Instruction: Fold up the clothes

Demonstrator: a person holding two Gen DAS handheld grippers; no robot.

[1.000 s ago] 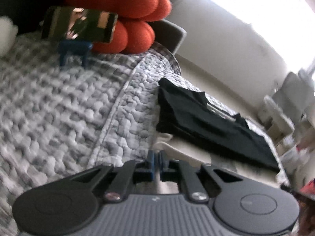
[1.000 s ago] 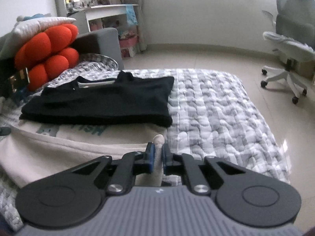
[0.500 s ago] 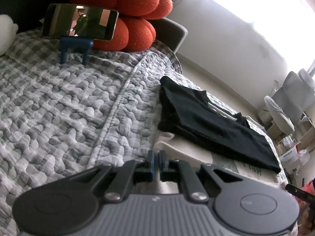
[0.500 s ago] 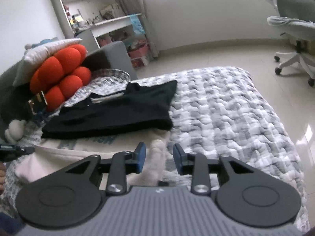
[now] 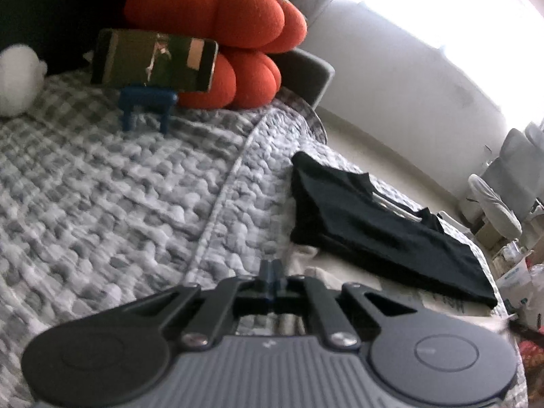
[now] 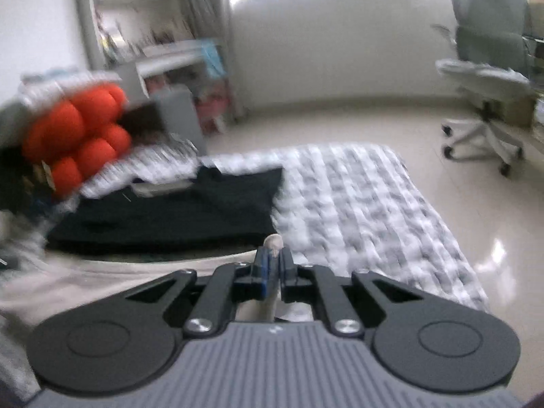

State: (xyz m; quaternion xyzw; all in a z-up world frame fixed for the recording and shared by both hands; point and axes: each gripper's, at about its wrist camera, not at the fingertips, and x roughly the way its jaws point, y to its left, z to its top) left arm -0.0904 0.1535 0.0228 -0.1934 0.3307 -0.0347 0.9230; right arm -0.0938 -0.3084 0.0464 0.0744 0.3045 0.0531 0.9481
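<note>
A cream garment (image 6: 102,272) lies spread on the bed, and a folded black garment (image 6: 170,210) rests on its far part. My right gripper (image 6: 273,258) is at the cream cloth's near right corner. Its jaws are closing, and a tuft of cream cloth pokes up between the pads. In the left wrist view the black garment (image 5: 374,231) lies to the right, with the cream garment (image 5: 340,282) under it. My left gripper (image 5: 272,268) is shut at the cream cloth's left corner, where the cloth rises to the tips.
A grey and white quilted bedspread (image 5: 119,204) covers the bed. At its head sit an orange cushion (image 5: 221,10), a phone on a blue stand (image 5: 153,61) and a white plush (image 5: 17,81). An office chair (image 6: 489,68) stands on the tiled floor beyond the bed's right edge.
My right gripper's jaws opened around the cream cloth and have come together on it again; that view is now blurred. The left gripper has stayed shut in place.
</note>
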